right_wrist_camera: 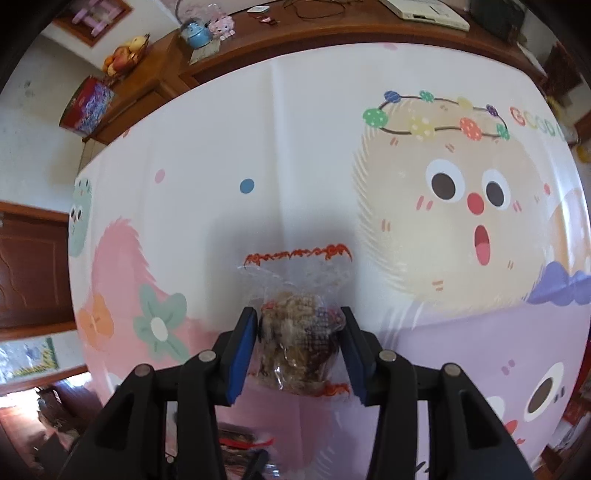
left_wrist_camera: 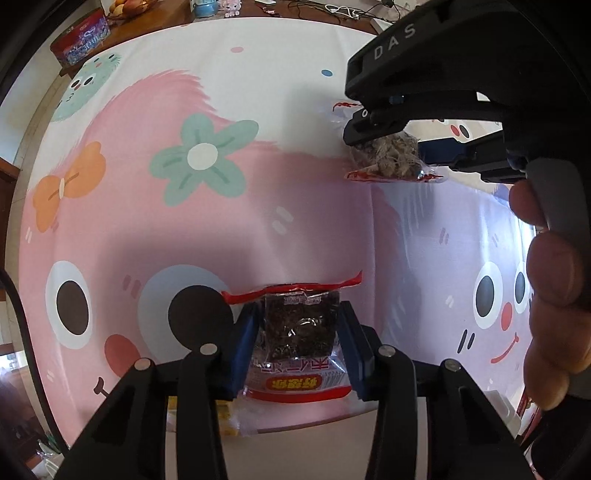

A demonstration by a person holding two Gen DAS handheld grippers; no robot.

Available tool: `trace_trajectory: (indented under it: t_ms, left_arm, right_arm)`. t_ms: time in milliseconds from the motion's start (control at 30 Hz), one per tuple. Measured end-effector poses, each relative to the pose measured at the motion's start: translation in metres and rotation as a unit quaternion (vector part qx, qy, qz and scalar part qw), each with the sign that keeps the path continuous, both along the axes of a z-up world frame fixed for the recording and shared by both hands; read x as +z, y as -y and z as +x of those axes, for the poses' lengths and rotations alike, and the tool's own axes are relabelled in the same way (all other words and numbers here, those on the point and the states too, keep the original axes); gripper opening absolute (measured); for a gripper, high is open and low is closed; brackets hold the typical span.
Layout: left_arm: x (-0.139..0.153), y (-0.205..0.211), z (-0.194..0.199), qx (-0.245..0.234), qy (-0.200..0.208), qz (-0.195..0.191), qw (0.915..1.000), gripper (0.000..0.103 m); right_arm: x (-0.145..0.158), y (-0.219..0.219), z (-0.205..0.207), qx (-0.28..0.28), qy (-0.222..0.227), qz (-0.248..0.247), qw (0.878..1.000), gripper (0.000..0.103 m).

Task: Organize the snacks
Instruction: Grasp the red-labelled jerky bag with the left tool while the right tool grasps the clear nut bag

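A red-edged packet of dark snack (left_wrist_camera: 299, 332) lies near the front edge of the cartoon-printed tablecloth (left_wrist_camera: 258, 221). My left gripper (left_wrist_camera: 299, 314) points down at it, its blue pads (left_wrist_camera: 245, 350) pressing both sides. My right gripper (right_wrist_camera: 298, 317) is shut on a clear packet of tan and brown snack (right_wrist_camera: 295, 343) with red crimped ends, close over the cloth. In the left wrist view, that right gripper (left_wrist_camera: 402, 147) and its clear packet (left_wrist_camera: 391, 158) sit at the upper right. A person's fingers (left_wrist_camera: 550, 302) wrap its handle.
A wooden sideboard (right_wrist_camera: 332, 40) runs behind the table with a red tin (right_wrist_camera: 88, 107), a fruit bowl (right_wrist_camera: 125, 55) and a blue ornament (right_wrist_camera: 195, 31). More packets (right_wrist_camera: 240, 446) lie below the table's front edge. A yellow packet (left_wrist_camera: 225, 417) shows under my left gripper.
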State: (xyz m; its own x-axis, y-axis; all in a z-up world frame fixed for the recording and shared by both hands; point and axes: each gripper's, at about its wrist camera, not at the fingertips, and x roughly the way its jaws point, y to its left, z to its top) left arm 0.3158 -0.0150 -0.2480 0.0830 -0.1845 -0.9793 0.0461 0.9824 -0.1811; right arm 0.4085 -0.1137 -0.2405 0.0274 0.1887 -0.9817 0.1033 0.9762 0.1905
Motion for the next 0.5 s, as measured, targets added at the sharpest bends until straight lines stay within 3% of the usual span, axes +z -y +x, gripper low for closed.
trace_trajectory:
  t_ms: [267, 500]
  left_arm:
    - [0.008, -0.007, -0.004, 0.015, 0.005, -0.011, 0.9998, 0.041]
    - [0.051, -0.011, -0.013, 0.022, 0.049, -0.013, 0.9985, 0.041]
  right_arm:
    - [0.016, 0.005, -0.016, 0.01, 0.023, 0.002, 1.0, 0.039]
    - [0.049, 0.018, -0.037, 0.002, 0.059, 0.02, 0.998, 0.039]
